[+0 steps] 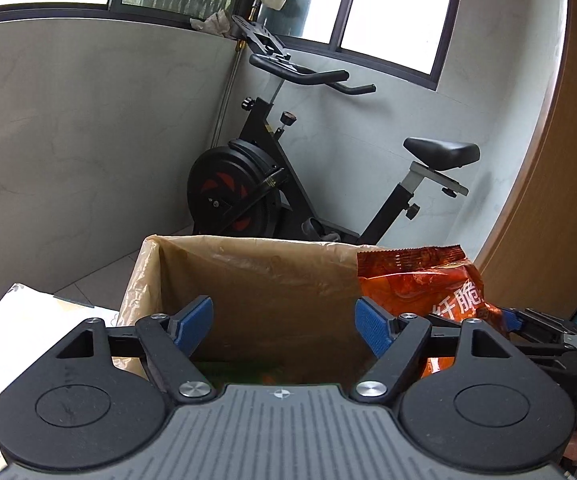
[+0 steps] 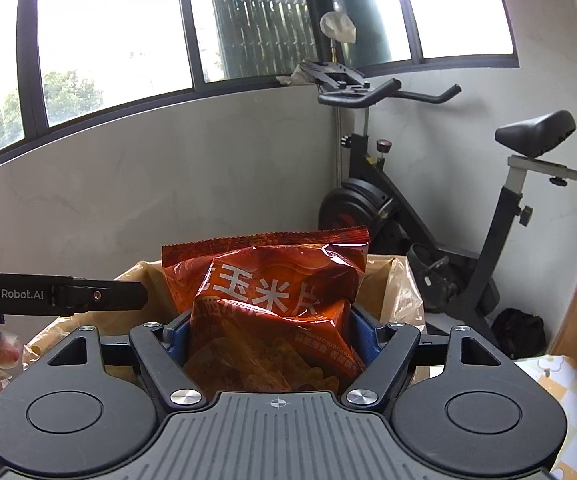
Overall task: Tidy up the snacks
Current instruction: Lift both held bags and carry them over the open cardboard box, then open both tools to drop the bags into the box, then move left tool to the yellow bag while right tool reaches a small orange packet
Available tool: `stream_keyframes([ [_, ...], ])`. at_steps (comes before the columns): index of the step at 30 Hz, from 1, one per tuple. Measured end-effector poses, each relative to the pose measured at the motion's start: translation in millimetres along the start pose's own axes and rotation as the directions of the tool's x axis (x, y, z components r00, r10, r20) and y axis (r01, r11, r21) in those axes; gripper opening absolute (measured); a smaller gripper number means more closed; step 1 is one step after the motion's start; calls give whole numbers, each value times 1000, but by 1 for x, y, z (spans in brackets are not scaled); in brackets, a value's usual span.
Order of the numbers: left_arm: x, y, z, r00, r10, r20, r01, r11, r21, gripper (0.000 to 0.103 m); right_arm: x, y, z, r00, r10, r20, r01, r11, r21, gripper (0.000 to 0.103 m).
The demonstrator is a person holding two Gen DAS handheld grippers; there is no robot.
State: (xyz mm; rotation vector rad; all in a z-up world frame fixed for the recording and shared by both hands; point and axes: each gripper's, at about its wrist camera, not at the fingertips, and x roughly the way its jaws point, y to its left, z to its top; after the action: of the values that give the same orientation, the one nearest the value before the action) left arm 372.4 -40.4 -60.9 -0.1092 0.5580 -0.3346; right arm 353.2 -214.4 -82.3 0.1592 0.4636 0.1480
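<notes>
Right tool (image 2: 276, 336) clamped on orange chip bag (image 2: 272, 300), bag upright above the lined box (image 2: 392, 280), not yet inside. Left tool (image 1: 283, 322) open and empty, aimed into box interior (image 1: 272, 292), same bag just to its right (image 1: 428, 280). Best lowered straight into the free space, bag upright, released only once resting; left tool kept clear of the liner.
</notes>
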Motion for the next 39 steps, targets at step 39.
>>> stream_keyframes([
  [39,-198,63,-77,959,235,157,-233,972,-30,81,-168,-39,-95,999,-18,51,13,996,89,90],
])
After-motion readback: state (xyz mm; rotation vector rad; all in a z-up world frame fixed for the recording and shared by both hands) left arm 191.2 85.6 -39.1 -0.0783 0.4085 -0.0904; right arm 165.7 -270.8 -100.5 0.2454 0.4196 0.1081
